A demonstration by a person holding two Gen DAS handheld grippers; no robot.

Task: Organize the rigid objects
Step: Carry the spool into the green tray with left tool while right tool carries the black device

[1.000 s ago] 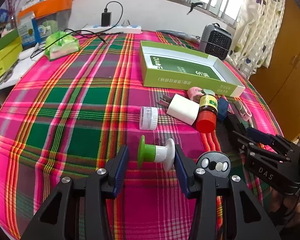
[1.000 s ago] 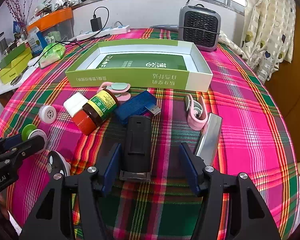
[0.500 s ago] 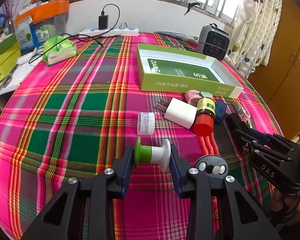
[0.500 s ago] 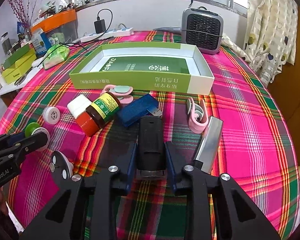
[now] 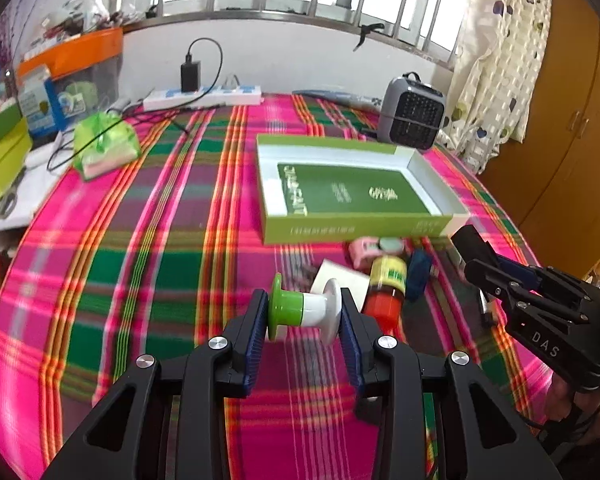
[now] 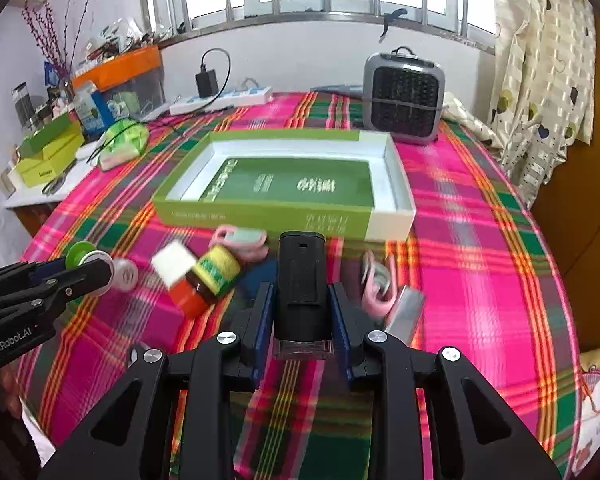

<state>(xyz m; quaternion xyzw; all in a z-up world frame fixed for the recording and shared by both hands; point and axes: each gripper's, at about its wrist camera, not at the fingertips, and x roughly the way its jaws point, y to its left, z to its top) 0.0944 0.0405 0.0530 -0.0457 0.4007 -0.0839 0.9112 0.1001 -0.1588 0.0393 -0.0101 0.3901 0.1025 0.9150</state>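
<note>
My left gripper (image 5: 303, 314) is shut on a green-and-white spool (image 5: 302, 311) and holds it above the plaid tablecloth. My right gripper (image 6: 302, 312) is shut on a black rectangular device (image 6: 301, 280), lifted off the cloth. The open green box (image 5: 352, 188) lies beyond both; it also shows in the right wrist view (image 6: 296, 184). On the cloth before the box lie a brown bottle with a red cap (image 6: 206, 280), a white block (image 6: 174, 266), a pink clip (image 6: 244, 240), a blue stick (image 5: 418, 276) and a small round jar (image 6: 125, 274).
A grey fan heater (image 6: 404, 96) stands behind the box. A pink clip (image 6: 376, 284) and a silver bar (image 6: 406, 312) lie right of my right gripper. A power strip (image 5: 204, 96), a green pouch (image 5: 106, 144) and storage boxes (image 6: 50, 152) sit at the far left.
Both grippers closed on their objects and lifted them off the cloth, moving forward toward the green box. The views are higher than before.
</note>
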